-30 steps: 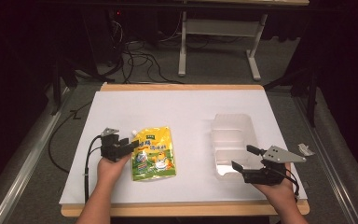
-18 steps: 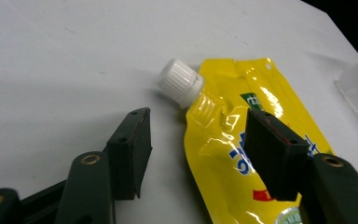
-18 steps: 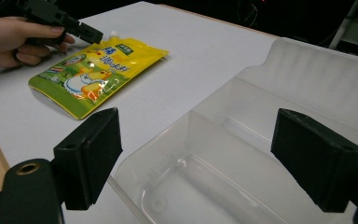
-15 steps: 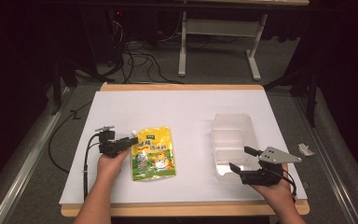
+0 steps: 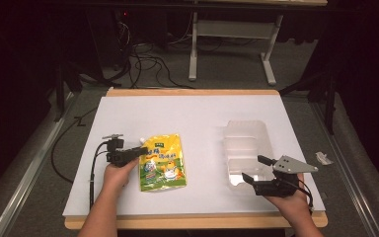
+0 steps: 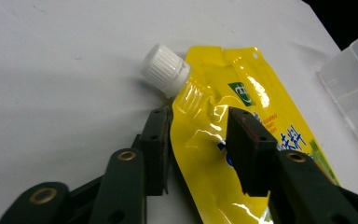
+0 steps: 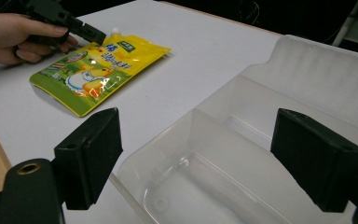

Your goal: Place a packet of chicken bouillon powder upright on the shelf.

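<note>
A yellow and green spouted pouch (image 5: 162, 162) lies flat on the white table (image 5: 187, 113), its white screw cap (image 6: 164, 69) pointing away from the person. My left gripper (image 5: 140, 150) is open at the pouch's (image 6: 242, 93) upper left corner. One jaw is beside the edge and the other is over the foil, just below the cap. A clear plastic container (image 5: 246, 148) sits at the right. My right gripper (image 5: 254, 168) is open wide, its jaws on either side of the container's (image 7: 298, 84) near corner and holding nothing.
The table's wooden front edge (image 5: 192, 220) runs below both hands. A small white scrap (image 5: 323, 158) lies off the table's right side. Cables and a metal frame stand on the dark floor beyond. In the right gripper view the person's hand (image 7: 14, 35) holds the left gripper (image 7: 81, 28) by the pouch (image 7: 98, 70).
My left gripper has moved right onto the pouch's spout corner, so its jaws now straddle the edge. The right gripper has barely shifted beside the container.
</note>
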Motion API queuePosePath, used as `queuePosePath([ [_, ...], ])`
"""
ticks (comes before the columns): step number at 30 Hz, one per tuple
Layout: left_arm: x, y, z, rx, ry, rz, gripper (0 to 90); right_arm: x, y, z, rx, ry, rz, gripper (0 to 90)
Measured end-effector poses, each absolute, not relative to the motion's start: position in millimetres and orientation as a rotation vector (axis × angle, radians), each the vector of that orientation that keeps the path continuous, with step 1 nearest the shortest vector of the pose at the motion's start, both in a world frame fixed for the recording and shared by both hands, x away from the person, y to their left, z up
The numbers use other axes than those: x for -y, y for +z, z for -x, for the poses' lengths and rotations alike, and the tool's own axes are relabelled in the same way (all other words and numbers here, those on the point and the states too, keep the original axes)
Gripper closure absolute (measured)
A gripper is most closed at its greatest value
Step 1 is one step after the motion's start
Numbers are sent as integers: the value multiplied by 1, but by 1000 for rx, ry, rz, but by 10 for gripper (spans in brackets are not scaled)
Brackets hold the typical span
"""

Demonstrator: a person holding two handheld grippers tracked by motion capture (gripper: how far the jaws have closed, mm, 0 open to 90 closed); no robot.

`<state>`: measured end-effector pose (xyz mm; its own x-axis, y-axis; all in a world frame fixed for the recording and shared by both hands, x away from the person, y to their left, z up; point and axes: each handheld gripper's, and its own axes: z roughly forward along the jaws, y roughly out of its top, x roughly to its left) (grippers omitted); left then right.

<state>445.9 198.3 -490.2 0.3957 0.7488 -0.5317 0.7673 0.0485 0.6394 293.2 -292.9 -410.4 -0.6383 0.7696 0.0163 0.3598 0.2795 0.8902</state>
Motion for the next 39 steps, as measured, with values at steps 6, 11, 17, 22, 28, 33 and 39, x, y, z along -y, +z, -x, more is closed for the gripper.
queuePosePath([
  [6, -192, -488, -444, -1336, 34, -1742, 710, 294, -410, -293, -2131, 1319, -1018, 168],
  [11, -180, -486, -439, -1277, 118, -1835, 836, 295, -410, -293, -2126, 1322, -1013, 170],
  [17, -173, -483, -434, -1242, 188, -1863, 900, 295, -409, -292, -2123, 1327, -1024, 173],
  [22, -165, -477, -428, -1231, 267, -1849, 900, 295, -409, -292, -2123, 1321, -1010, 174],
  [28, -162, -467, -417, -1208, 353, -1813, 900, 295, -409, -291, -2122, 1319, -1012, 173],
  [33, -160, -458, -407, -1173, 416, -1781, 900, 295, -409, -290, -2113, 1318, -1007, 195],
  [39, -161, -446, -394, -1113, 467, -1745, 900, 297, -406, -288, -2076, 1343, -975, 259],
])
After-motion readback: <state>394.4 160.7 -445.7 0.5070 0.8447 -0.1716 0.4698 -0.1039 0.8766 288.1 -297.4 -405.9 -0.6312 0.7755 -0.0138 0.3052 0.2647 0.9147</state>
